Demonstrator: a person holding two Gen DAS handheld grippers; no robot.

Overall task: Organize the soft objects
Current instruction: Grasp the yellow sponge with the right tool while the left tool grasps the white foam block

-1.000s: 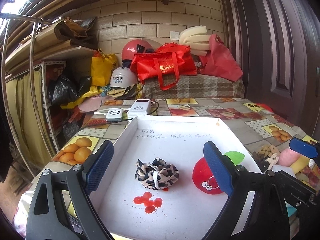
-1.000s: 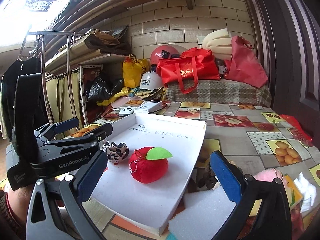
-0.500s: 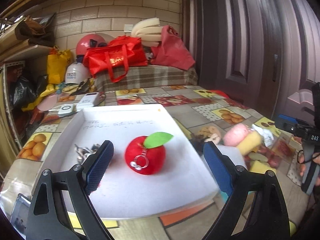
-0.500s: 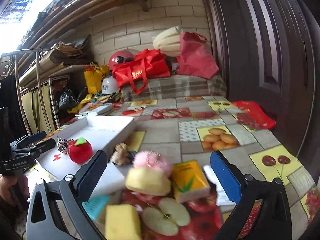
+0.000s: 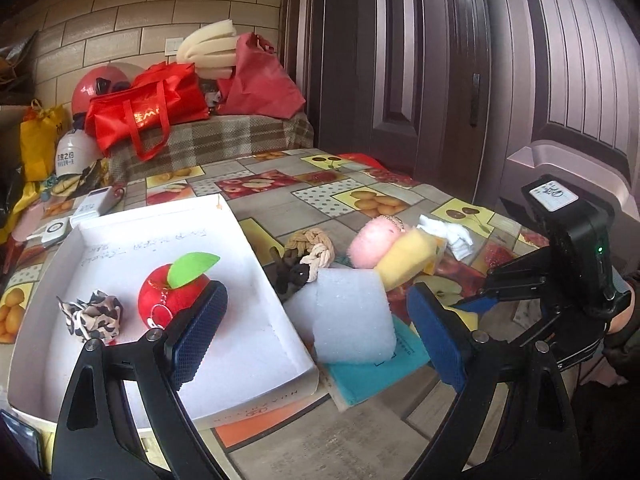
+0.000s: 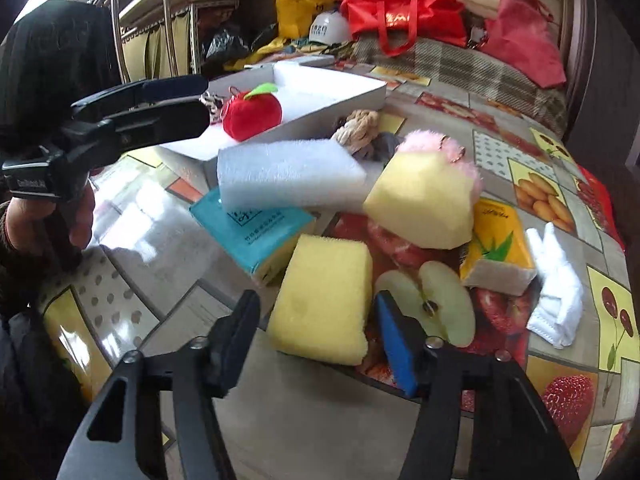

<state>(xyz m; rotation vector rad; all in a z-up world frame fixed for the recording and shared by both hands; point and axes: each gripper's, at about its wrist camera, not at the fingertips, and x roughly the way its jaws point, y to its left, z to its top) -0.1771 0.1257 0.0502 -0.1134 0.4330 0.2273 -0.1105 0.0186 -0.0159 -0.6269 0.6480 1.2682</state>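
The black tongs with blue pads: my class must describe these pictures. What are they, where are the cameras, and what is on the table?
They are hand-held grippers, one in each of a person's hands; each carries a wide-angle camera looking along its fingers. The left gripper is open and empty. The right gripper has just been closing around the yellow sponge; a gap shows beside one finger. The white tray holds a red plush apple and a leopard-print scrunchie. A white foam block, teal tissue pack and pink pompom lie outside it.

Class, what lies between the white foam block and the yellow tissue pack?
A pale yellow foam wedge, pink plush behind it; right wrist view.
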